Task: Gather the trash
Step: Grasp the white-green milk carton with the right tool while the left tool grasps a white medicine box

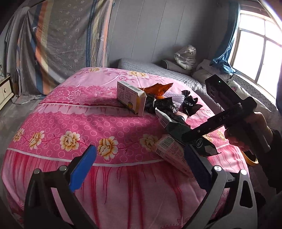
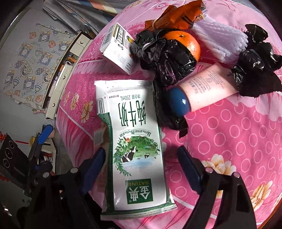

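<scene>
Right gripper (image 2: 141,163) sits low over the bed (image 2: 229,141), blue fingers (image 2: 96,163) spread wide either side of the milk carton (image 2: 137,141), neither pad touching it as far as the wrist view shows. So this reads as the reach-and-straddle step on the carton, the pinch not yet made. The carton lies flat near the bed's edge, long axis running straight away from the gripper, green logo end nearest, barcode end far, pointing toward the heap. The fingers stand across its short width, which suits a squeeze; I'd judge the next move wants a small drop, then a firm close, since the carton looks flattened and could buckle or slip.

From the left wrist view, the left gripper (image 1: 139,169) hangs off the bed's near side, fingers apart, holding nothing. A pink box (image 1: 171,152) lies just beyond its right finger.

Past the carton's far end: a crumpled black bag (image 2: 167,58) touching it, a pink tube (image 2: 208,88) with a blue cap lying crosswise, cap toward the carton. Further, a small white box (image 2: 118,49), an orange (image 2: 188,42) half under the bag, an orange wrapper (image 2: 176,15), white foam netting (image 2: 225,38) and a second black bag (image 2: 255,58) off to the right. All of it waits on the bed; where the trash goes is out of view
</scene>
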Tool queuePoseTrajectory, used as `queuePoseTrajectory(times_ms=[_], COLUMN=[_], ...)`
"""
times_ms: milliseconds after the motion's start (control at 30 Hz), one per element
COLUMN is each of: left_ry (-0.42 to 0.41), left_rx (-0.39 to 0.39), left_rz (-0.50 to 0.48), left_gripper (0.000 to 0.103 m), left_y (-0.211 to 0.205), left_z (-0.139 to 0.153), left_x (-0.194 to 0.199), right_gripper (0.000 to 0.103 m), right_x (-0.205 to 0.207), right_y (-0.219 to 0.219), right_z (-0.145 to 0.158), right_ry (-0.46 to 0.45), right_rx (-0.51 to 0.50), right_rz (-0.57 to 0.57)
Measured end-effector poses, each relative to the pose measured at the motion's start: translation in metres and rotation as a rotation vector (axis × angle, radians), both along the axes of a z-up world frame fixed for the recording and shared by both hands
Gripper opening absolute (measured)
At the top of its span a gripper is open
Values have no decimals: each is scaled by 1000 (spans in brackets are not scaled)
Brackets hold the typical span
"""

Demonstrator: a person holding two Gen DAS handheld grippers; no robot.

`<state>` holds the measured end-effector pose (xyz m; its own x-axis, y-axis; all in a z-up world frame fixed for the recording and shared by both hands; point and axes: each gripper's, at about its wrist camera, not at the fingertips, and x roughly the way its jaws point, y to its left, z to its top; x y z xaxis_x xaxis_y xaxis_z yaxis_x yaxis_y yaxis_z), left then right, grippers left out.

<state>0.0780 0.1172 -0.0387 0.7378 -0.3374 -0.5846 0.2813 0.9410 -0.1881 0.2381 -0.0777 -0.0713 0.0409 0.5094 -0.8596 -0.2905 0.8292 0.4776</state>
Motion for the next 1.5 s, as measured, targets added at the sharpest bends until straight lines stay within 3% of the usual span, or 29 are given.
queuePoseTrajectory(times_ms=[67,300,433,600,700,867,1100,1133,1233,1300,1367,1500], left_ry=[12,59,80,190,247,336,376,380,403,424,453,447], left_rx=[12,46,37,33,43,-6,58,61,56,32,11,-14], left_rz=[14,21,48,82,99,144,210,213,203,204,207,196], left_gripper=[95,95,95,95,95,95,94,93,67,55,28,27], left_y=[0,-14,-25,-37,-41,-38,-41,-41,-42,-38,-34,-28], left_z=[-1,6,19,21,17,9,-6,-9,-15,-20,-26,-28], left_x=[5,44,78,140,174,218,249,251,254,256,258,254], right_gripper=[52,52,52,52,52,52,52,52,52,52,52,52], right_x=[1,-11,-32,-61,-73,-92,-106,-106,-109,-113,-113,-113], right_y=[3,-14,-43,-85,-102,-123,-144,-146,-149,-153,-154,-151], right_z=[1,9,34,56,61,63,59,58,60,60,59,56], right_ry=[-6,-3,-91,-172,-194,-227,-229,-231,-234,-233,-232,-226], right_rx=[12,134,219,306,334,375,405,407,416,420,426,433], right_rz=[12,3,2,-44,-72,-103,-146,-152,-161,-168,-176,-183])
